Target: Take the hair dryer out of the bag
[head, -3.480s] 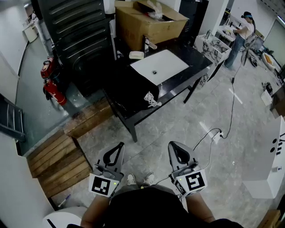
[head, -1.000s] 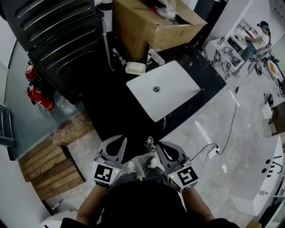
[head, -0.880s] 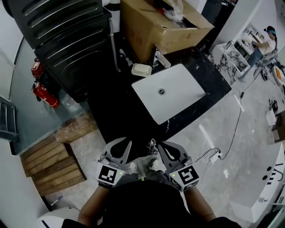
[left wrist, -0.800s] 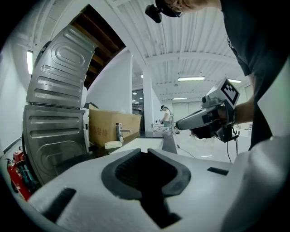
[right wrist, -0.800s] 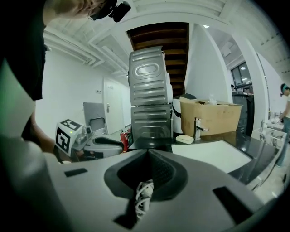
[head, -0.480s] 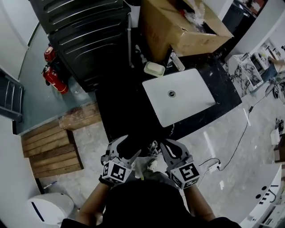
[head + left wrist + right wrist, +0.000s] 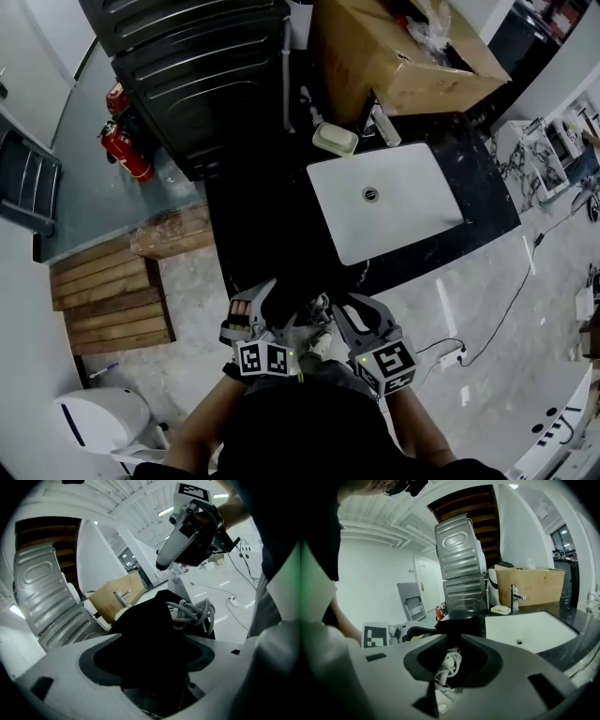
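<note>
Left gripper (image 7: 264,305), jaws just spread wide, straddles the bag (image 7: 150,634); right gripper (image 7: 356,314), at 3 o'clock, jaws just parting. We judge both are readying to open it.

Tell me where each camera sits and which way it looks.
Head view: on the person's head, looking down at the sink, left gripper, right gripper and forearms.
Left gripper view: on the left gripper, looking along its fingers, just opening around the black bag; right gripper above.
Right gripper view: on the right gripper, facing the sink; fingers just opening, bag between.
Shared: both gripper views show bag and cord.
</note>
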The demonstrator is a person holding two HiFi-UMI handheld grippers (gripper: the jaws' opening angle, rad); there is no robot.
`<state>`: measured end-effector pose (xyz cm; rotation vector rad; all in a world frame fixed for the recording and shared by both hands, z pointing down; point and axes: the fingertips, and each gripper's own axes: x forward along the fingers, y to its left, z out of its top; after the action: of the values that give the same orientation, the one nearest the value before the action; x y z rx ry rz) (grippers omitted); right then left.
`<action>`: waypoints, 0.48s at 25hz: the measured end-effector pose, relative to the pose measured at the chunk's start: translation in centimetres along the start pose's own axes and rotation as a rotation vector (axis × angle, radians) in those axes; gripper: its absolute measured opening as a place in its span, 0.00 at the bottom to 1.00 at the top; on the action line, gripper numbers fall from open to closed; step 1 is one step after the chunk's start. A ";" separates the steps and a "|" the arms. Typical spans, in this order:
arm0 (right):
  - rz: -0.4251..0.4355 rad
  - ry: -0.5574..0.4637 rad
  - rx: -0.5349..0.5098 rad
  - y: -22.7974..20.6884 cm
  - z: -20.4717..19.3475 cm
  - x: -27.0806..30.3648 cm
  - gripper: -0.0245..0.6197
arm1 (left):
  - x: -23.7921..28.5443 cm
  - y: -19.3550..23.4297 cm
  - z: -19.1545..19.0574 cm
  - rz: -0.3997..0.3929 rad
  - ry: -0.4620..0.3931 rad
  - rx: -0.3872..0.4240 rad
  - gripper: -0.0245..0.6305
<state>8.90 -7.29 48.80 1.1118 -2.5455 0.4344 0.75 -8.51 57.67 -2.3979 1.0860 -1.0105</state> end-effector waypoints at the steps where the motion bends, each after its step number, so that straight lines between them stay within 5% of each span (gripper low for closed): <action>1: 0.002 0.004 0.001 0.0 -0.2 -0.1 0.18 | 0.2 0.3 0.0 0.024 0.000 0.005 0.56; 5: 0.016 0.025 -0.001 0.1 -1.2 -0.5 0.18 | 0.7 1.8 -1.4 0.052 0.051 -0.032 0.54; 8: 0.030 0.070 -0.007 0.2 -2.5 -0.3 0.20 | 1.7 2.5 -1.9 0.024 0.067 -0.067 0.39; 10: 0.039 0.084 -0.017 0.5 -3.1 0.3 0.25 | 1.9 3.1 -1.8 0.009 0.065 -0.118 0.19; 12: 0.049 0.088 -0.022 1.2 -3.2 1.0 0.31 | 2.0 3.7 -1.4 -0.011 0.064 -0.158 0.12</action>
<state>7.99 -5.87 51.93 1.0014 -2.4994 0.4568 -1.29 -12.41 57.65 -2.5126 1.2189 -1.0471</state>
